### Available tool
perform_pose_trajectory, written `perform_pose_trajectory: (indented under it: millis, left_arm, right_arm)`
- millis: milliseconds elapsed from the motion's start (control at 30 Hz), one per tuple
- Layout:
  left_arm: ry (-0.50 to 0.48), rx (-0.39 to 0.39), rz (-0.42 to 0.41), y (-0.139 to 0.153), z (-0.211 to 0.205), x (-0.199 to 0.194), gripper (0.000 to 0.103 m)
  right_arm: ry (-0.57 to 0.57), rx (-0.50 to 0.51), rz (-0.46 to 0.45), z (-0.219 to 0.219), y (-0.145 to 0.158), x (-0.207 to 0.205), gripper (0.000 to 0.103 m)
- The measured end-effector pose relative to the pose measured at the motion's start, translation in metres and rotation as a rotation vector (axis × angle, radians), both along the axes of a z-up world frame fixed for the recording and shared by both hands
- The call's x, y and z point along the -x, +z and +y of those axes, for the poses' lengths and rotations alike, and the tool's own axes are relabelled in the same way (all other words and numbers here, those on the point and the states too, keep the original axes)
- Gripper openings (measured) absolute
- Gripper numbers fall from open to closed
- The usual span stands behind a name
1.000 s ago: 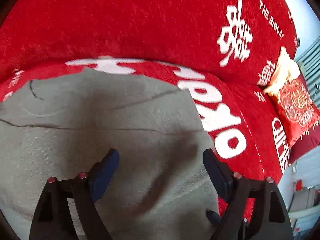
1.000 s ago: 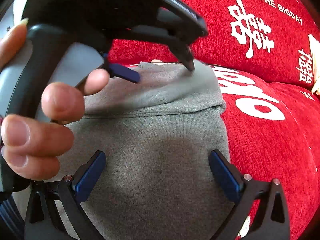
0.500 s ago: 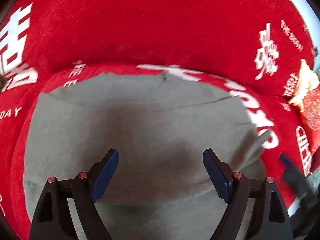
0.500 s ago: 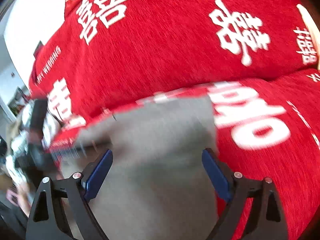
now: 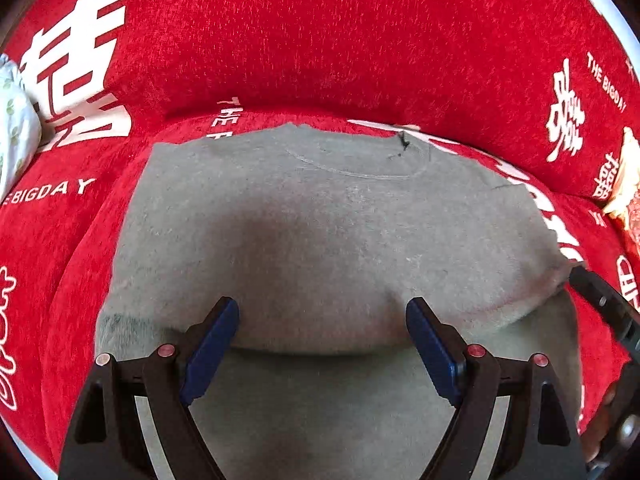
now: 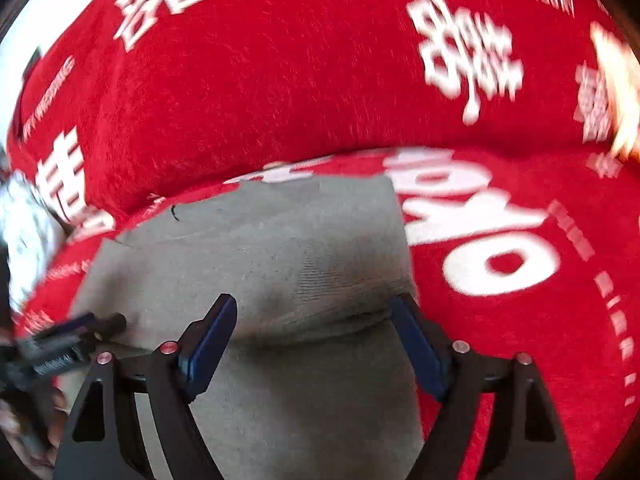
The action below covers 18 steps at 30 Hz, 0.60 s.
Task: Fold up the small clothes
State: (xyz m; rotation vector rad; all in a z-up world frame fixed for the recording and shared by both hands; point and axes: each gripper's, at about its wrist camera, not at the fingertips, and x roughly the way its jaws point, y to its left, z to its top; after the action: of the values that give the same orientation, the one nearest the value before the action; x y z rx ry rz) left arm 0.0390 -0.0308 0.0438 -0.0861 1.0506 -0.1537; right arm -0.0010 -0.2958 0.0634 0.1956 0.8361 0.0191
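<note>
Well, the red plush sofa cover with white lettering [image 5: 320, 40] looks grippy under the folded grey knit garment [image 5: 340, 232] lying on its seat, so the wide-open, empty left gripper [image 5: 322, 344] and right gripper [image 6: 314, 340] could drag the fold askew.

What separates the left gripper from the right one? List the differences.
The left gripper has both fingers over the grey garment; the right gripper has one finger at the garment's right edge, beside the red cover. The left gripper faces the neckline nearly head-on; the right gripper sees it off to its left. Shared: both are open, hold nothing, and sit over the garment's fold.
</note>
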Motion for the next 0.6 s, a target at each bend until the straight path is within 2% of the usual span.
perform_pose_trajectory:
  millis: [133,267,300,400,567,600]
  left_arm:
    - [-0.021,-0.055,-0.018,-0.003,-0.010,0.013,0.086]
    - [-0.015,-0.058,0.014,-0.016,-0.001,0.030,0.086]
    - [-0.027,-0.092,-0.014,-0.019,-0.001,0.042,0.086]
    - [-0.061,-0.147,-0.073,-0.019,-0.005,0.070,0.087]
    - [-0.064,-0.131,-0.113,-0.019,0.003,0.104,0.088]
    - [-0.064,-0.136,-0.119,-0.019,0.005,0.112,0.095]
  right_arm:
    - [0.126,0.001,0.044,0.037,-0.009,0.000,0.085]
    - [0.104,0.027,0.126,0.046,-0.038,0.017,0.084]
    - [0.105,0.051,0.124,0.049,-0.044,0.023,0.084]
    - [0.129,0.215,0.066,0.069,-0.047,0.048,0.090]
    - [0.097,0.197,0.023,0.072,-0.051,0.080,0.100]
    - [0.098,0.195,0.016,0.072,-0.051,0.088,0.102]
